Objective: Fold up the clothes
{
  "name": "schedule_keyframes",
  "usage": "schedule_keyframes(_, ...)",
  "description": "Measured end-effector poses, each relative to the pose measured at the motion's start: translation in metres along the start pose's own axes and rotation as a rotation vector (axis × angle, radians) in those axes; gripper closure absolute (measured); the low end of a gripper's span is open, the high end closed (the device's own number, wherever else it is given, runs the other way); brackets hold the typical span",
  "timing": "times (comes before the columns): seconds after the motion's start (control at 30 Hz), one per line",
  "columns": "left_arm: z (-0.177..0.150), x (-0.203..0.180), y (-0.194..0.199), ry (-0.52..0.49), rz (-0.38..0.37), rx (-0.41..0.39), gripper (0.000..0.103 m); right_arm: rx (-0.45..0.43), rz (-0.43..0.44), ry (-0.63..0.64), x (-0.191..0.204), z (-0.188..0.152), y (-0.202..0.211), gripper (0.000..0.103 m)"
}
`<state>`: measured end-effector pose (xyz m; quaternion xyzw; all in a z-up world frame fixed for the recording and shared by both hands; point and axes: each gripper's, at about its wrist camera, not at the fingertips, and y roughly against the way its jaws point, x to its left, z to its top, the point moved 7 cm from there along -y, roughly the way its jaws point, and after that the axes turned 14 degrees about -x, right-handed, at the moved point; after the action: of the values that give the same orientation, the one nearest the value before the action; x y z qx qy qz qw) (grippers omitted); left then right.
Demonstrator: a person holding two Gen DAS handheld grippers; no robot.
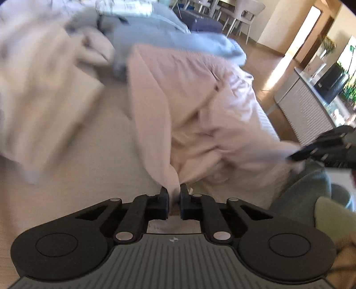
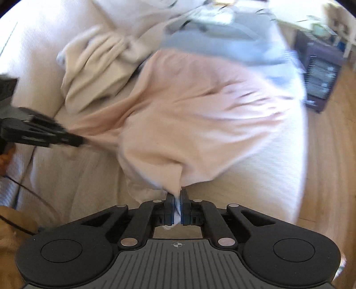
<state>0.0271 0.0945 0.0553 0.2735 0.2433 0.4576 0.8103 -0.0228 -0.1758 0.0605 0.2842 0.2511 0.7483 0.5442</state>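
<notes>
Pale pink cotton garment (image 1: 189,106): spread, rumpled, on a cream sofa seat (image 1: 89,160), stretched between both claws. Left claw (image 1: 174,193): jaws narrow, pinching one pink edge. Right claw (image 2: 177,197): jaws narrow, clamped on another pink edge. Light blue-grey garment (image 1: 155,29): heaped just behind the pink one, touching it. Beige crumpled cloth (image 2: 95,66): beside, toward the backrest. Views motion-blurred.

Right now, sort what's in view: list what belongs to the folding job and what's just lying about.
In the job:
- pink garment, pinched at two spots
- left gripper, shut on it
- right gripper, shut on it
- sofa it lies on

Lying about:
- blue garment
- cream garment
- white chairs
- dark storage box on the floor
</notes>
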Motion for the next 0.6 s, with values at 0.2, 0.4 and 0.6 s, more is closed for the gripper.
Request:
schedule_keyframes(0.2, 0.035, 0.035, 0.067, -0.135, 0.173, -0.039, 0.095, -0.074, -0.169, -0.08, -0.066, 0.008, 0.074, 0.099)
schedule_keyframes(0.4, 0.04, 0.063, 0.066, -0.145, 0.266, -0.025, 0.094, -0.044, -0.307, -0.101, -0.107, -0.003, 0.071, 0.098)
schedule_keyframes(0.6, 0.001, 0.07, 0.01, -0.109, 0.237, 0.11, 0.072, -0.003, -0.431, -0.116, -0.143, -0.018, 0.058, 0.082)
